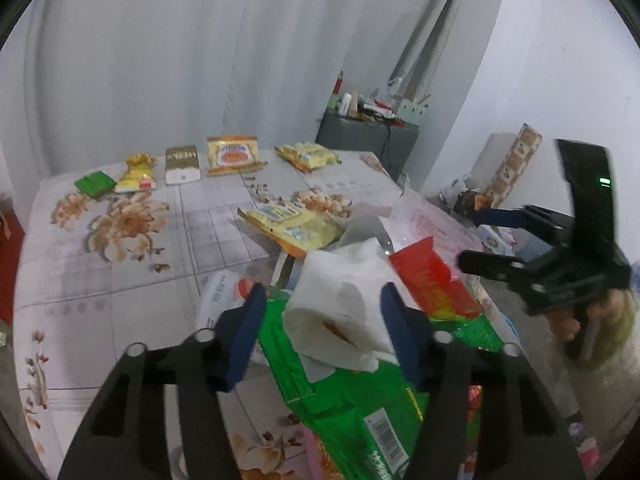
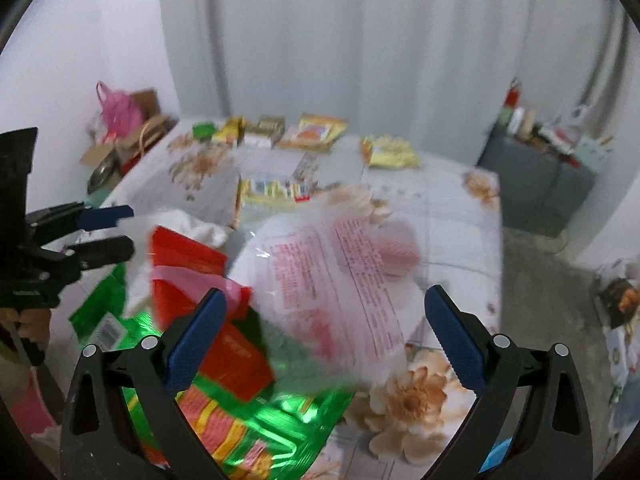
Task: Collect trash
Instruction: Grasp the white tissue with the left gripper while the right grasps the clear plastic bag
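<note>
The left gripper (image 1: 322, 328) has its fingers spread on either side of a crumpled white tissue (image 1: 344, 312), not pinching it. The tissue lies on a green foil wrapper (image 1: 352, 392), with a red wrapper (image 1: 436, 280) at two o'clock. The right gripper (image 2: 324, 340) fingers are spread wide above a clear plastic bag with pink print (image 2: 340, 280). Snack packets (image 1: 236, 156) line the floral table (image 1: 120, 280) at twelve o'clock.

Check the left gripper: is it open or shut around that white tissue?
Open. The left gripper has its blue fingers spread on either side of the crumpled white tissue, not pressing it.
</note>
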A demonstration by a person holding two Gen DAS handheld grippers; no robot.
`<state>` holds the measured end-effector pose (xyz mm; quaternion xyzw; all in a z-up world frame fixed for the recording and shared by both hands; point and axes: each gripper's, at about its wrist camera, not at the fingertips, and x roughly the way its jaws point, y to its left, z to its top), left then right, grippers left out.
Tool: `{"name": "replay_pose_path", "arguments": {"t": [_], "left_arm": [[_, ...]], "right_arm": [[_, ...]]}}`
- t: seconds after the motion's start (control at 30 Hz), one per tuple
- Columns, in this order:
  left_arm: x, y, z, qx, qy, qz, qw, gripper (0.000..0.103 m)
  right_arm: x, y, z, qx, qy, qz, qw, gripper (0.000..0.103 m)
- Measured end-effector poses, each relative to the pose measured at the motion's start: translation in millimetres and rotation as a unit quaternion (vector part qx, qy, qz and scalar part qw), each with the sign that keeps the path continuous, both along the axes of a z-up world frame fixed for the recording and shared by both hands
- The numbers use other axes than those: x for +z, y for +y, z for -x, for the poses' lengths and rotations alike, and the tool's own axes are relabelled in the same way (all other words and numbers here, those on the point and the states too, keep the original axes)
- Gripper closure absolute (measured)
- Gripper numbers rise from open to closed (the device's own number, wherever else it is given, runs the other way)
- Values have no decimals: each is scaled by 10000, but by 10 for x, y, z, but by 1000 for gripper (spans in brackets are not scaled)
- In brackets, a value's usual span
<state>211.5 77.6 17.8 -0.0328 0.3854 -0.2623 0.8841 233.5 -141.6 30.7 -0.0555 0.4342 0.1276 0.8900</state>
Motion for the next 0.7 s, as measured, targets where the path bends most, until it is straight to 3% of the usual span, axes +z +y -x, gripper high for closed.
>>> {"name": "replay_pose_path", "arguments": {"t": [0.07,0.13,0.2,0.23,0.37,0.7], "left_arm": [[-28,12,-42,21,70,-12,10000,64],[-46,23,-57,16,96,-17,10000,77],[-50,34,-57,23,49,-47,10000,84],[-48,36,-54,22,27,-61,10000,90],[-14,55,-44,-15,-67,-51,10000,96],[347,154,91,85,-627,378,9973,97]], "right_arm": [[-81,7,-75,38,194,20,9998,9],[-121,3,-95,54,321,-89,9994,23],[-120,-11,-106,-16,316,-125,9994,26],[-100,-18,-73,-23,277,-167,9995,34],[-41,-49,-49,-138,168,-154,9996,39],[312,-195,126,-297,-320,-628,9971,42]]}}
